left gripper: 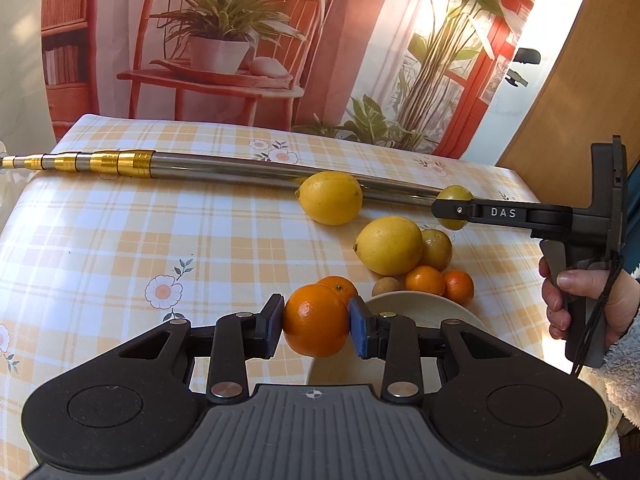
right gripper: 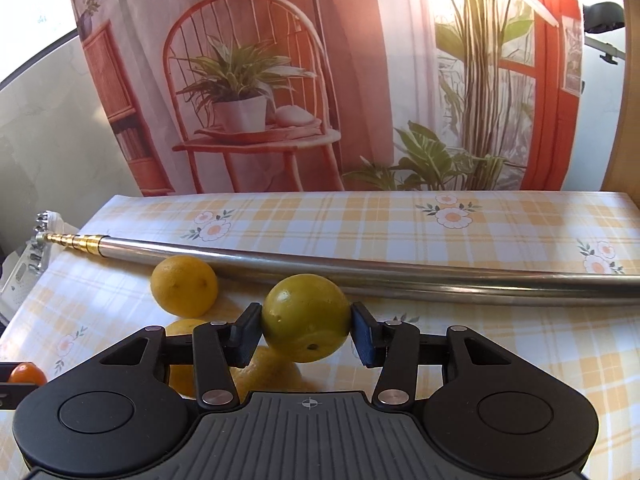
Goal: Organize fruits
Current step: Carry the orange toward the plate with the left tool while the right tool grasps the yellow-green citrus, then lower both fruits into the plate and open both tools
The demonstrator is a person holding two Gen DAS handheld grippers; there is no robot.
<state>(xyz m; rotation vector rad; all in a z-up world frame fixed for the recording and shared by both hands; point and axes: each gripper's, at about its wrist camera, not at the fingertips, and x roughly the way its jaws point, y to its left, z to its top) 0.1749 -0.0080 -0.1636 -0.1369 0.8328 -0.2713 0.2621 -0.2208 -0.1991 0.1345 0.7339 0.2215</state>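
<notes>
Two fruits we hold: left gripper (left gripper: 316, 324) fingers clamp an orange (left gripper: 316, 320) just left of the plate (left gripper: 416, 308), nearer it; right gripper (right gripper: 307, 330) fingers clamp a yellow-green fruit (right gripper: 306, 316) beyond the plate, near the pole (right gripper: 360, 268).

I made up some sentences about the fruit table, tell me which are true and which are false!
1. The left gripper holds an orange. True.
2. The right gripper is empty. False: it is shut on a yellow-green fruit.
3. A long metal pole lies across the table. True.
4. The tablecloth is plain blue. False: it is yellow and white check with flowers.
5. A lemon lies right next to the pole. True.
</notes>
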